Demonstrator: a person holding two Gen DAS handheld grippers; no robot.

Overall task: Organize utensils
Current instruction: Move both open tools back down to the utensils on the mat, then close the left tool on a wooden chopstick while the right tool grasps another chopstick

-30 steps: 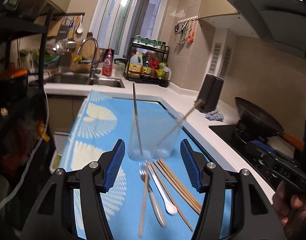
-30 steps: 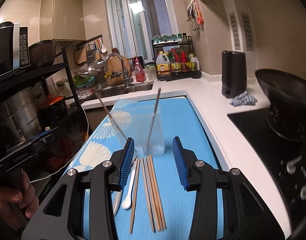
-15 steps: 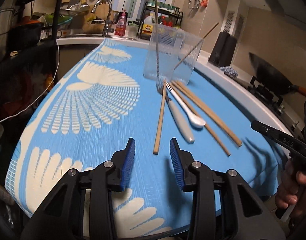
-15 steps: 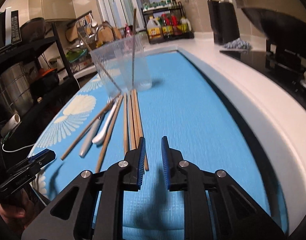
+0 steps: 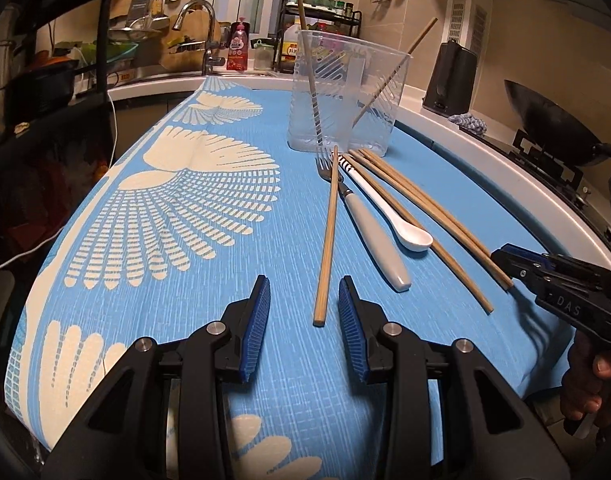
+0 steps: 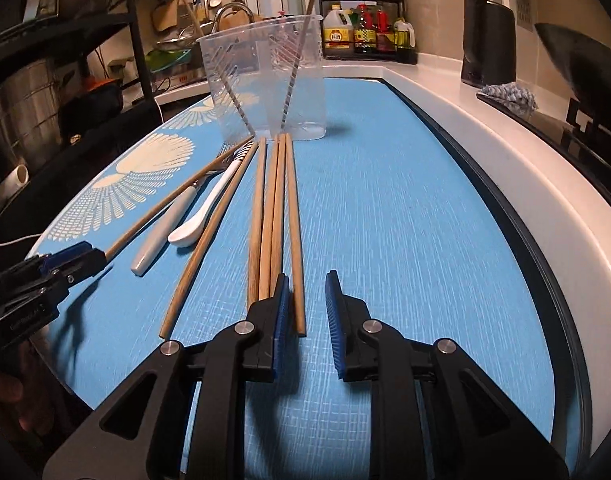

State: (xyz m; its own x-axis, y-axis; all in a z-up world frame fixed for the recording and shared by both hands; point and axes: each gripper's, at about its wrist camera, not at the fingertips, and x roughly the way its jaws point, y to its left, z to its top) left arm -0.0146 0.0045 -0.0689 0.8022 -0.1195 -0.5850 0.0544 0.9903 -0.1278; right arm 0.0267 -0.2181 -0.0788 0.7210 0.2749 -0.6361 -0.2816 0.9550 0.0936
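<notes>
My left gripper [image 5: 304, 320] sits low over the mat, jaws parted to a moderate gap and holding nothing. The near tip of a single wooden chopstick [image 5: 327, 240] lies just ahead of that gap, on the mat and not yet pinched. My right gripper [image 6: 307, 320] is likewise parted and empty, with the near end of the rightmost chopstick [image 6: 295, 236] of a bundle lying between its blue pads, close against the left pad; I cannot tell whether it touches.

Outward from there, the loose utensils fan across the blue mat [image 6: 405, 208] with its pale shell pattern. Beside the rightmost stick lie three more bundled chopsticks [image 6: 267, 216], close together and parallel, and a darker chopstick [image 6: 207, 236] angled off to their left. Next come a white ceramic spoon [image 5: 389, 212], bowl towards me, and a fork [image 5: 361, 216] with a grey handle, its tines pointing at the cup and crossed by the single chopstick.

At the far end stands a clear plastic cup [image 5: 345, 96], upright, just beyond the utensil tips. Two chopsticks already lean inside it, one towards each side.

My judgement: the sorting is barely under way. Two sticks are in the cup; six chopsticks, the spoon and the fork remain on the mat
</notes>
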